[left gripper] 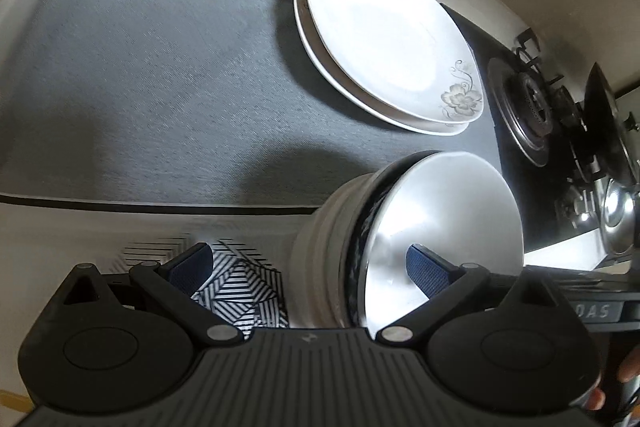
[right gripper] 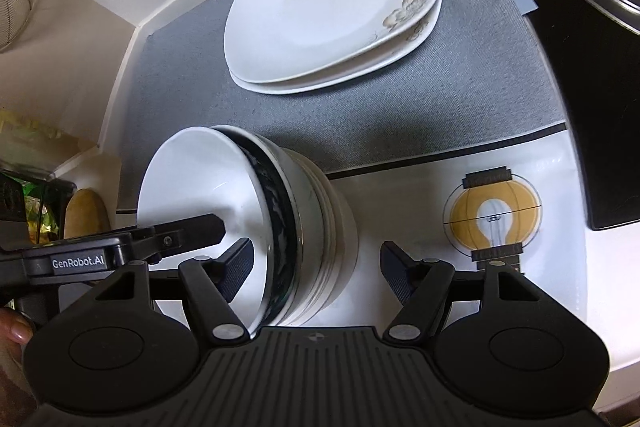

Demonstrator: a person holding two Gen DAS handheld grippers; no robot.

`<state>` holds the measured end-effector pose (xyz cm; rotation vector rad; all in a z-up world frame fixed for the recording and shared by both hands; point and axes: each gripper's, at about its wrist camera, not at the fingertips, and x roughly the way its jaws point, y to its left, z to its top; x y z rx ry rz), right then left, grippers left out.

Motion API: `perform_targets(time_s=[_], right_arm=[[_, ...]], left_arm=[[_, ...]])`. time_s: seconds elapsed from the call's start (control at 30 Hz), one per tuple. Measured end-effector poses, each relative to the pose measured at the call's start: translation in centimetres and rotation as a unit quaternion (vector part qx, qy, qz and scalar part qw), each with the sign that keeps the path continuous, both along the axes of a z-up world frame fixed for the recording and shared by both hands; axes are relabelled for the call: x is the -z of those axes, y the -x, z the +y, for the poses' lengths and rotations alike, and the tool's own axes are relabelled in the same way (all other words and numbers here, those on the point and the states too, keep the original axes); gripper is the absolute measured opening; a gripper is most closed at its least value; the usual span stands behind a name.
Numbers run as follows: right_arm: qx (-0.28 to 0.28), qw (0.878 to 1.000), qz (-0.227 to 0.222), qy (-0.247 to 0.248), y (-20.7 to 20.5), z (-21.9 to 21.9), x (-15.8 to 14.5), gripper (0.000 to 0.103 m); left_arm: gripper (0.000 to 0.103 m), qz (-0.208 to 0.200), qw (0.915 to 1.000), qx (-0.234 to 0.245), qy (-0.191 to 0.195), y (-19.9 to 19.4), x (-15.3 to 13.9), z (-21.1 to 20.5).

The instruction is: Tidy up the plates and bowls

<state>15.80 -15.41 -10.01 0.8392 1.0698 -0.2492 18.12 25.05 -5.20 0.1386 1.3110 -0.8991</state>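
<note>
A grey mat covers the white surface next to a gas stove. Two white flowered plates lie stacked on the mat near its far edge, with bare mat in front of them. A stack of nested bowls is tipped on its side at the mat's near edge. The left claw and the right claw both stand wide around the stack; I cannot tell if their pads press it.
</note>
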Motion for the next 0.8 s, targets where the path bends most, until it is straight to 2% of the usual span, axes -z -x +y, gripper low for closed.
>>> perform_targets(time_s=[0.33, 0.5, 0.7, 0.8], right_arm=[[0.003, 1.0, 0.013, -0.012, -0.8, -0.3, 1.7, 0.073], [0.019, 0.999, 0.017, -0.042, -0.6, -1.1, 2.7, 0.085], [0.024, 0.999, 0.019, -0.041, -0.1, -1.4, 2.7, 0.083], [0.026, 0.999, 0.02, -0.026, 0.1, -1.4, 2.3, 0.083]], left_arm=[[0.103, 0.026, 0.9996, -0.001, -0.003, -0.6, 1.7, -0.2], [0.103, 0.024, 0.9996, -0.011, 0.003, -1.0, 1.8, -0.1], [0.103, 0.02, 0.9998, -0.008, 0.001, -1.1, 1.6, 0.0], [0.103, 0.019, 0.9998, -0.008, 0.001, -0.9, 1.7, -0.4]])
